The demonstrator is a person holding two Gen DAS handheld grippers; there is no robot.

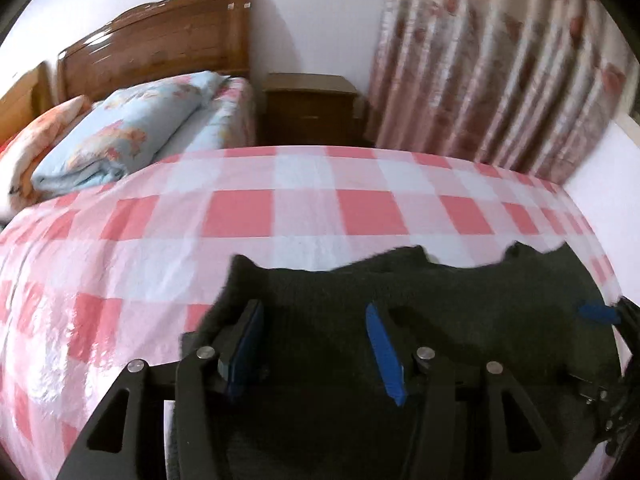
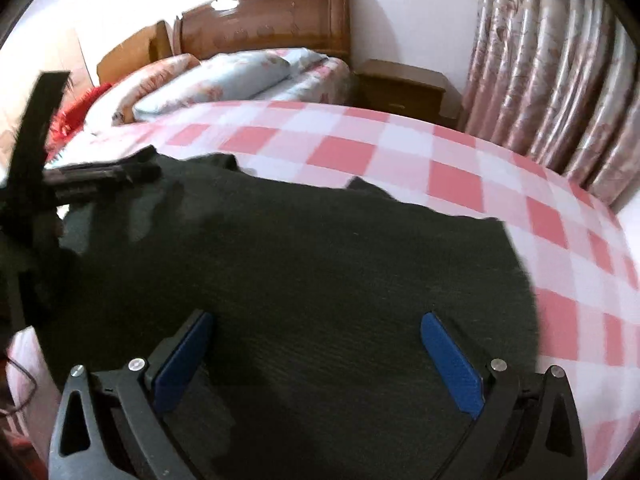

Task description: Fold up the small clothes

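Note:
A dark knitted garment [image 1: 320, 280] lies spread flat on the pink and white checked bed cover [image 1: 240, 212]. My left gripper [image 1: 313, 306] hovers over the garment's left part with its blue pads apart and nothing pinched between them. In the right wrist view the garment [image 2: 320, 240] fills the middle. My right gripper [image 2: 317, 316] stands wide open above its near part. One blue pad of the right gripper's fingers [image 1: 596, 314] shows at the right edge of the left wrist view. The left gripper's dark fingers [image 2: 100, 178] reach over the garment's far left corner.
A folded light blue quilt [image 1: 120, 136] and an orange one [image 1: 44, 132] lie at the bed's head by the wooden headboard [image 1: 160, 40]. A wooden nightstand [image 1: 312, 108] and a flowered curtain [image 1: 500, 80] stand beyond the far edge.

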